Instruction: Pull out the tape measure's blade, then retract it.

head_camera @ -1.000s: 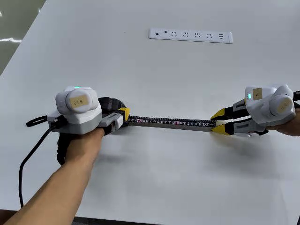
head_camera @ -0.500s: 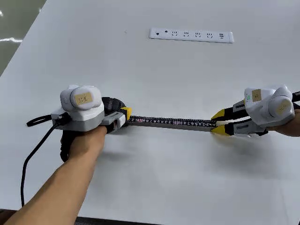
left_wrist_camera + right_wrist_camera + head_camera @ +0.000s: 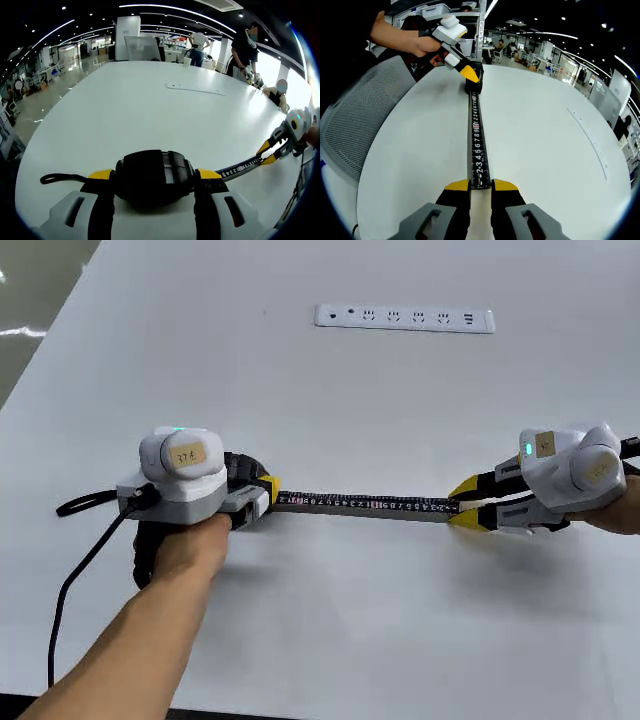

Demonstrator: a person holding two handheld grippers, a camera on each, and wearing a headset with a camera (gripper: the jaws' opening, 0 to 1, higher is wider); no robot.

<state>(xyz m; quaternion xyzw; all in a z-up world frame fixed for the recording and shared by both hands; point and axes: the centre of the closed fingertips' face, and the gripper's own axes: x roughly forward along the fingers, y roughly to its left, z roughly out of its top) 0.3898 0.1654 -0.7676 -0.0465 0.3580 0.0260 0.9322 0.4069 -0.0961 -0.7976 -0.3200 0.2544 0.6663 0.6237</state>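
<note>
The black tape measure case [image 3: 154,176] lies on the white table, clamped between the yellow-tipped jaws of my left gripper [image 3: 155,175]. In the head view the case [image 3: 245,472] sits under the left gripper [image 3: 262,495] at the left. Its dark numbered blade [image 3: 365,504] runs out flat to the right along the tabletop. My right gripper [image 3: 462,505] is shut on the blade's end. In the right gripper view the blade [image 3: 479,145] stretches away from the right gripper [image 3: 481,185] to the case [image 3: 474,85].
A white power strip [image 3: 405,318] lies flat at the far middle of the white table [image 3: 330,400]. A black cable [image 3: 75,570] trails from the left gripper toward the near edge. A mesh chair [image 3: 355,130] stands beside the table, and people stand beyond it.
The left gripper and the case have moved a little to the right, toward the right gripper, so the exposed blade is slightly shorter. The right gripper has stayed put.
</note>
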